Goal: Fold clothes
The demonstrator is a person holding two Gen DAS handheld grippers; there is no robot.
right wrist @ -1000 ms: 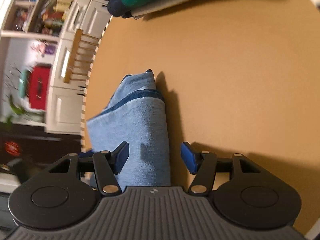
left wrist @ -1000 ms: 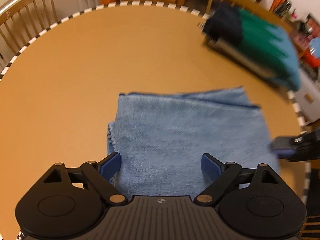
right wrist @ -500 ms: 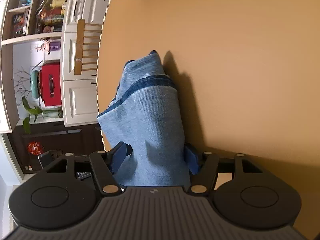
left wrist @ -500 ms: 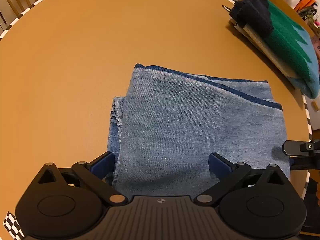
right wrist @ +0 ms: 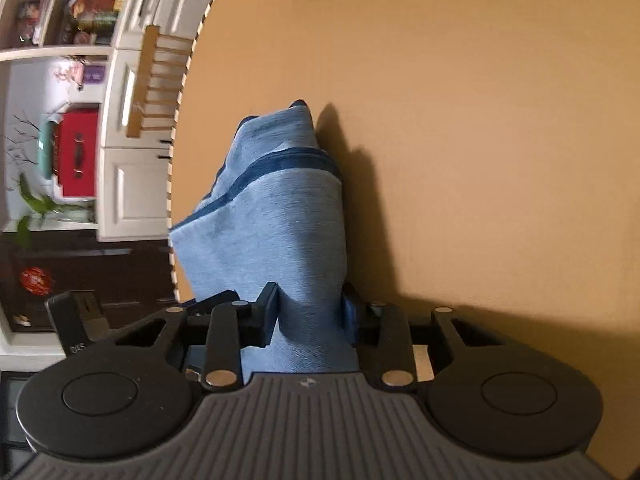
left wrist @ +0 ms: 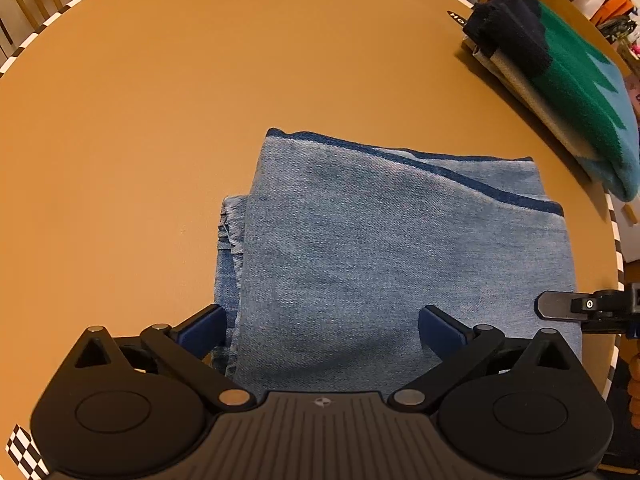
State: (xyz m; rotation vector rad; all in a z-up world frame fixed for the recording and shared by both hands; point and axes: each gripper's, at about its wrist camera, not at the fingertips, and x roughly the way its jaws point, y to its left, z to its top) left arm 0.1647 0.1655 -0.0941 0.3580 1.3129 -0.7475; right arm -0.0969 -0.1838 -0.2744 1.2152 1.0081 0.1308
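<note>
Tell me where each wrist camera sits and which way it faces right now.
Left wrist: behind the open left tongs, looking down across the folded light-blue denim garment on the round tan table.
Right wrist: behind the right tongs, rolled sideways, shut on the denim's edge.
Shared: the denim, the table, the stack of folded clothes.

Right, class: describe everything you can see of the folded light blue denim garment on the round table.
The folded light blue denim garment lies flat in several layers on the round tan table, near its edge. A darker blue band runs along its far edge, and a frayed under-layer sticks out on one side. The left gripper is open, its fingers spread either side of the near edge. The right gripper has shut on the side edge, bunching the cloth there.
</note>
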